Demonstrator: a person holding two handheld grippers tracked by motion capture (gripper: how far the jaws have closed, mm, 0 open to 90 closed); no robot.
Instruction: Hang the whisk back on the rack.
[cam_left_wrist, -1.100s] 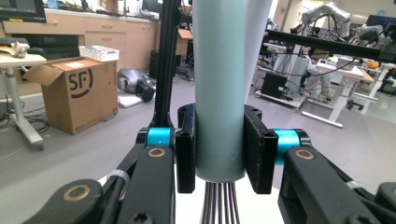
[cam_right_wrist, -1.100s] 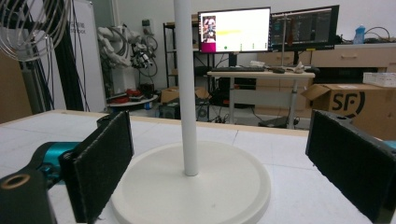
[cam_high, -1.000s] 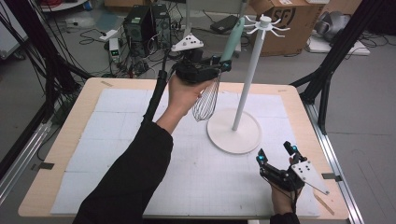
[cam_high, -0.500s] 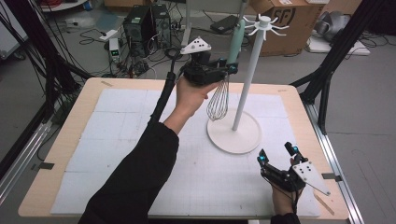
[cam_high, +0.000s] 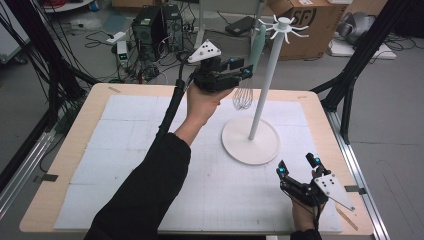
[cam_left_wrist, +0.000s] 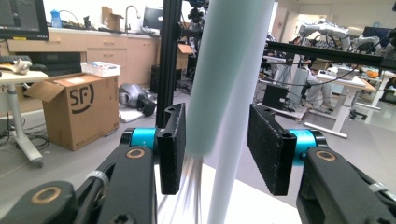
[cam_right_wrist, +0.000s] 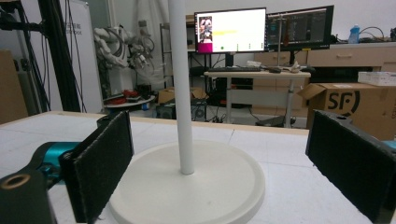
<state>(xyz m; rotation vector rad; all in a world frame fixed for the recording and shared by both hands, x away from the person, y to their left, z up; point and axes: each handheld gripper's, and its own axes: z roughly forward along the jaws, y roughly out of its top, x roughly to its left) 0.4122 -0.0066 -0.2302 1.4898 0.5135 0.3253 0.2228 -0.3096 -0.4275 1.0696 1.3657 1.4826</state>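
Observation:
A white hook stand (cam_high: 265, 85) rises from a round base (cam_high: 250, 142) at the table's middle right, with a crown of hooks (cam_high: 284, 24) on top. My left gripper (cam_high: 244, 73) is held high beside the pole, shut on a whisk. The whisk's mint-green handle (cam_high: 257, 45) points up toward the hooks and its wire head (cam_high: 243, 97) hangs below. In the left gripper view the handle (cam_left_wrist: 219, 79) sits between the jaws of the left gripper (cam_left_wrist: 217, 140), with the pole (cam_left_wrist: 229, 186) just behind. My right gripper (cam_high: 297, 167) rests open near the front right edge, facing the base (cam_right_wrist: 187, 186).
The table (cam_high: 65, 165) carries a white gridded mat (cam_high: 125, 150). Black frame posts (cam_high: 350, 75) stand off the right edge. Behind the table lie a cardboard box (cam_high: 310, 20), computer gear (cam_high: 160, 25) and cables on the floor.
My left gripper has lifted the whisk higher and carried it right, close against the pole below the hooks. The right gripper has stayed put.

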